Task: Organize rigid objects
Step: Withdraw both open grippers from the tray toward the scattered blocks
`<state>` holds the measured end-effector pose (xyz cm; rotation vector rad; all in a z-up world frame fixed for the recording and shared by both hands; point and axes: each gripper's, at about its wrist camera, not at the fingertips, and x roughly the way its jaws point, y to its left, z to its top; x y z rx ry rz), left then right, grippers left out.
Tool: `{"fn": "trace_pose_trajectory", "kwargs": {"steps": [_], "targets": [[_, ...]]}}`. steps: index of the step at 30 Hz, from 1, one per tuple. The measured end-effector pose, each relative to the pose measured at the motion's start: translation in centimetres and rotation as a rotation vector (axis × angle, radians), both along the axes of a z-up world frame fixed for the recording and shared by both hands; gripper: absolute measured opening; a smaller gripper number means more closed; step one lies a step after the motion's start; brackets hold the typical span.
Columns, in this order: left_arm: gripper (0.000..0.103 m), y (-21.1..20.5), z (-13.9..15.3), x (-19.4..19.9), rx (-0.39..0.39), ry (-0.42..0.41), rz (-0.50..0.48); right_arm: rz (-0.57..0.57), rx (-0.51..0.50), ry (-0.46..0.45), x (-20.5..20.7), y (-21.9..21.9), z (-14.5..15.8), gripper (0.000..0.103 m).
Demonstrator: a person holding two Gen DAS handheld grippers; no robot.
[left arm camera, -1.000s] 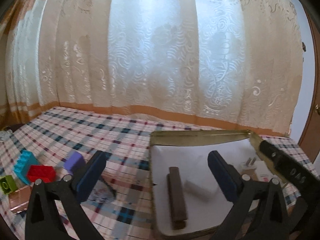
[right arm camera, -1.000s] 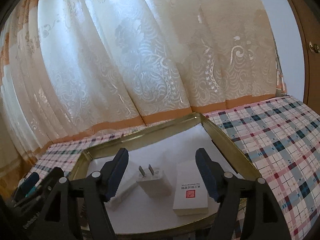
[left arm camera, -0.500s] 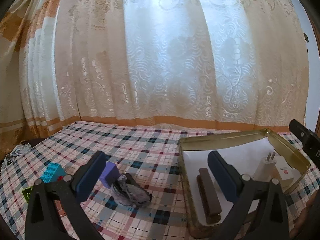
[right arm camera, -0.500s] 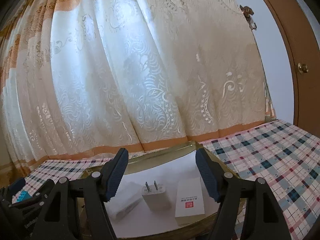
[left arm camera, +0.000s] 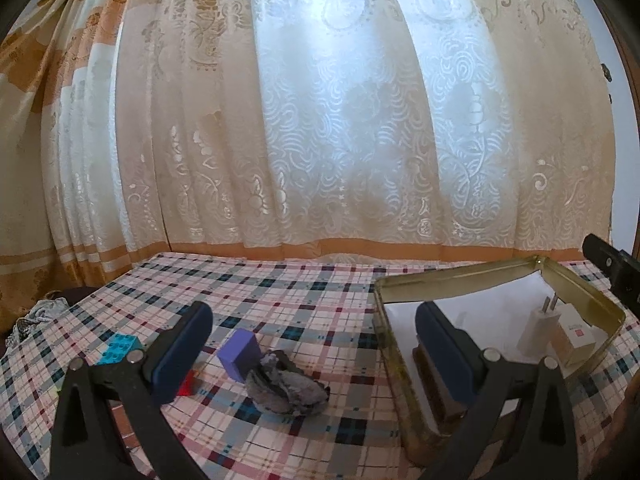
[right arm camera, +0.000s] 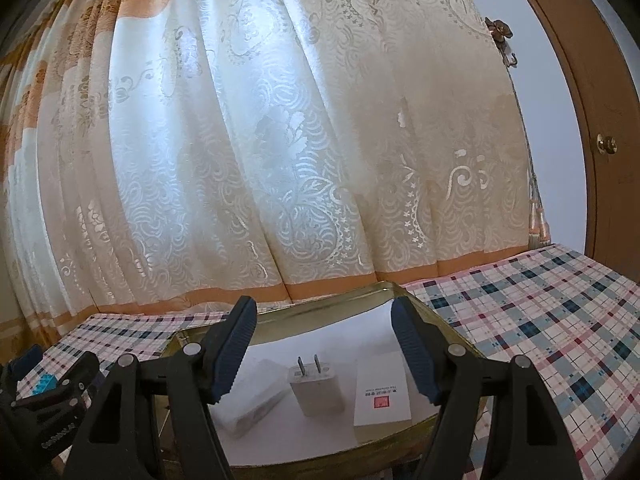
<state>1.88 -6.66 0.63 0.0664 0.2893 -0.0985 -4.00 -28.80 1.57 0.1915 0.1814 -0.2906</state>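
In the gold tin [right arm camera: 280, 314] lie a white charger [right arm camera: 318, 386] and card [right arm camera: 382, 388]; both grippers gape empty.

Daylight glows through the pale curtain [left arm camera: 340, 120] from twelve o'clock, backlighting both views. Fisheye bending curves the edges, corners fall black, and focus stays fairly sharp throughout.
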Motion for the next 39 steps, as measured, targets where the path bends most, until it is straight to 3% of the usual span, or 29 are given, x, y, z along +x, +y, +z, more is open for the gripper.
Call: {"fn": "trace_pose_trajectory", "kwargs": {"steps": [12, 20, 39], "targets": [[0.103, 4.0, -0.3, 0.3, -0.063, 0.04, 0.04, -0.014, 0.03, 0.017, -0.1, 0.5, -0.2, 0.072], [0.103, 5.6, -0.4, -0.1, -0.036, 0.034, 0.059, 0.027, 0.037, 0.032, 0.1, 2.5, -0.4, 0.072], [0.103, 12.9, -0.8, -0.8, -0.073, 0.058, 0.17, 0.196, 0.015, 0.071, 1.2, 11.4, -0.8, 0.072]]}}
